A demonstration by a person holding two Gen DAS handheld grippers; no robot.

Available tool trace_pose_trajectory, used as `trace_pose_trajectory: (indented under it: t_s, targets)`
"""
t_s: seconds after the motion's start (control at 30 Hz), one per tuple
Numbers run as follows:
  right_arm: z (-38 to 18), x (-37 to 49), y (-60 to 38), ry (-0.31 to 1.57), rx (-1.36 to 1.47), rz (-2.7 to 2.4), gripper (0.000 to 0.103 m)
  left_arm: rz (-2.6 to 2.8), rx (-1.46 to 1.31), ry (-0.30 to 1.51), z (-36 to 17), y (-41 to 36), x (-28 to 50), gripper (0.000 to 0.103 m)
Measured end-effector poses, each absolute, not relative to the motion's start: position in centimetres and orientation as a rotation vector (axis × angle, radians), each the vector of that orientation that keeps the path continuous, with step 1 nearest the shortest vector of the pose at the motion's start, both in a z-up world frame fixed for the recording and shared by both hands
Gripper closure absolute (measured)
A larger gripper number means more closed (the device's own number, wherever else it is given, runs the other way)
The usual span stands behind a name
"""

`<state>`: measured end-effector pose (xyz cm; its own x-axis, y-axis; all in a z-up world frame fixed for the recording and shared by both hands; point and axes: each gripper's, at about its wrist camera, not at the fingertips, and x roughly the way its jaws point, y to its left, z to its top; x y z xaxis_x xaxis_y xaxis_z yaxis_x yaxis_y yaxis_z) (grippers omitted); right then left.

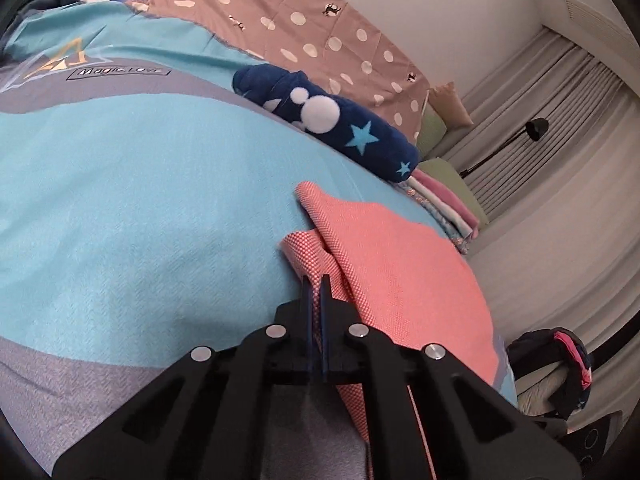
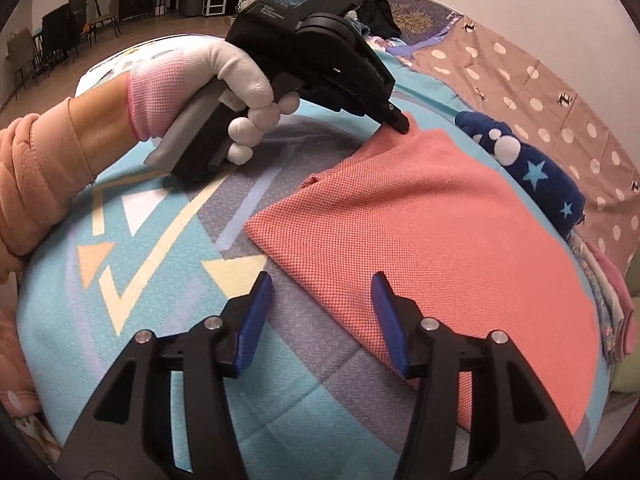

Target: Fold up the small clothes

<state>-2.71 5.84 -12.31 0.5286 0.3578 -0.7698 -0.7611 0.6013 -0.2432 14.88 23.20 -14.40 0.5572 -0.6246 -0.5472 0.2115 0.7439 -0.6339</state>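
— Left wrist view first: what do we record?
— We record the left gripper (image 1: 319,280) with its blue-padded fingers (image 1: 306,300) pinched tight on a bunched edge of the coral-pink woven knit garment (image 1: 400,264). That garment lies on the turquoise and grey patterned bedspread (image 1: 132,200).

— And from the right wrist?
— We note the right gripper (image 2: 322,280) spread wide, nothing between its fingers (image 2: 256,312), hovering at the near edge of the garment (image 2: 432,232). The white-gloved left hand (image 2: 224,80) holds the other tool, whose tip (image 2: 400,122) meets the far corner of the cloth.

— Anything adjacent?
— We log a navy fleece item with white dots and blue stars (image 2: 532,176) just beside the garment, on its far side.
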Motion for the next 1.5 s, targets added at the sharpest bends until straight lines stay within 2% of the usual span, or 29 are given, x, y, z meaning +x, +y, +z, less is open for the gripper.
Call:
trace_pose_trajectory:
  t_s: [0.2,0.3,0.4,0.5,0.6,0.67,0.7,0.87,1.0,1.07,1.13,1.27,1.33,1.4,1.43,1.47,1.5]
  targets:
    - [-12.7,-2.0,6.3,0.733,-0.611,0.717,0.049,-0.484,-0.574,0.798,-13.3,24.5,13.9,0.098]
    - [-12.8,-2.0,6.5,0.717,-0.615,0.716,0.049,-0.547,-0.608,0.748,-11.9,25.1,12.1,0.088]
    - [-12.9,-1.9,6.9,0.705,-0.621,0.727,0.049,-0.673,-0.596,0.728,-10.7,23.8,11.1,0.082]
    - [-13.0,-1.8,7.1,0.71,-0.615,0.732,0.049,-0.621,-0.473,0.832,-11.4,20.8,12.4,0.058]
    - [-12.9,-1.7,6.9,0.715,-0.602,0.73,0.049,-0.551,-0.419,0.913,-12.9,18.9,15.4,0.059]
    - [-12.9,-1.8,6.8,0.718,-0.593,0.729,0.049,-0.512,-0.369,0.895,-13.1,18.4,17.0,0.093]
    - [-12.9,-1.8,6.8,0.718,-0.591,0.729,0.049,-0.492,-0.356,0.894,-13.2,18.4,17.6,0.102]
    - [-12.9,-2.1,6.5,0.717,-0.584,0.738,0.049,-0.468,-0.487,0.866,-14.2,20.9,17.7,0.101]
    - [-13.0,-2.1,6.4,0.72,-0.576,0.741,0.049,-0.419,-0.479,0.868,-13.7,21.6,17.0,0.101]
    - [-12.9,-2.3,6.4,0.717,-0.573,0.742,0.049,-0.426,-0.503,0.858,-13.3,22.6,15.7,0.09]
    - [-12.9,-2.4,6.4,0.714,-0.574,0.742,0.049,-0.407,-0.494,0.85,-12.9,23.3,14.5,0.058]
    - [-13.2,-1.9,7.5,0.699,-0.603,0.717,0.049,-0.445,-0.488,0.911,-13.8,23.0,13.5,0.049]
    - [-13.4,-1.9,9.0,0.655,-0.664,0.672,0.05,-0.469,-0.493,0.893,-13.8,22.5,13.4,0.04]
    - [-13.7,-2.2,10.2,0.605,-0.724,0.64,0.056,-0.5,-0.51,0.893,-13.9,22.0,13.9,0.04]
    - [-14.1,-2.4,11.2,0.584,-0.764,0.643,0.068,-0.511,-0.518,0.892,-13.9,21.7,14.3,0.04]
    - [-14.3,-2.5,11.7,0.586,-0.781,0.646,0.092,-0.523,-0.517,0.889,-13.9,21.3,14.7,0.059]
    - [-14.5,-2.8,12.1,0.566,-0.8,0.618,0.095,-0.534,-0.519,0.897,-14.1,21.0,15.0,0.096]
